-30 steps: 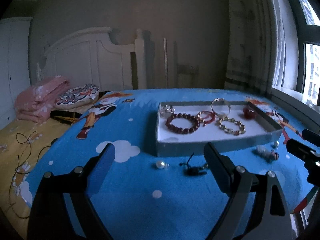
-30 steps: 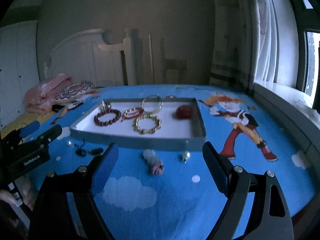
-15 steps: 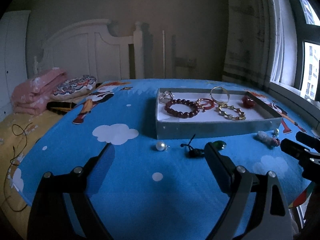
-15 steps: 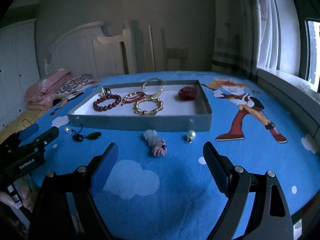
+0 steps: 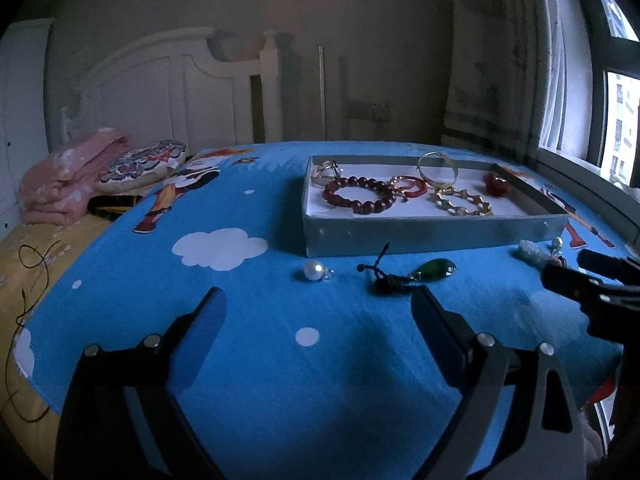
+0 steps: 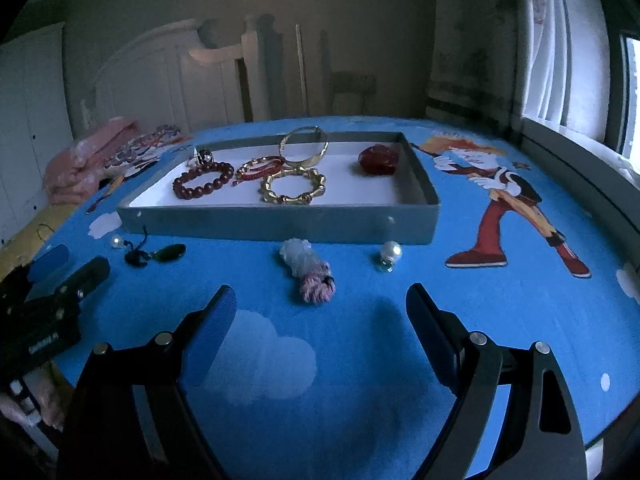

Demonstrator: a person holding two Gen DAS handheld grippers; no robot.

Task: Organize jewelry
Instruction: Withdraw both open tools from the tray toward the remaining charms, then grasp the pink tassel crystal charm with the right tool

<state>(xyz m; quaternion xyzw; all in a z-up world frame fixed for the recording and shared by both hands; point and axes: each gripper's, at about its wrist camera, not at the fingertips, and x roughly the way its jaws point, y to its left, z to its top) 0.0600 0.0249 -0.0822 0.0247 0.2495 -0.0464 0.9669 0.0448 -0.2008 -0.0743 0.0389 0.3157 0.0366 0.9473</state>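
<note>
A grey tray (image 5: 432, 234) (image 6: 280, 222) on the blue cloth holds a dark red bead bracelet (image 5: 359, 199) (image 6: 203, 180), a gold chain bracelet (image 6: 293, 188), a gold bangle (image 6: 304, 146), a red string bracelet (image 6: 258, 168), a ring (image 6: 205, 156) and a red stone (image 6: 378, 159). In front of the tray lie a pearl (image 5: 314, 270), a green pendant on black cord (image 5: 436, 269) (image 6: 170, 252), a pink-white hair tie (image 6: 310, 272) and a second pearl (image 6: 390, 252). My left gripper (image 5: 320, 316) is open, just short of the pearl and pendant. My right gripper (image 6: 320, 308) is open, just short of the hair tie.
A folded pink blanket (image 5: 64, 176) and a patterned pillow (image 5: 144, 162) lie at the far left before the white headboard (image 5: 168, 92). A black cable (image 5: 28, 264) lies on the yellow sheet. A window and sill (image 5: 592, 168) run along the right.
Both grippers have dropped lower and closer to the cloth, so the loose pieces in front of the tray appear nearer. Both stay open and empty.
</note>
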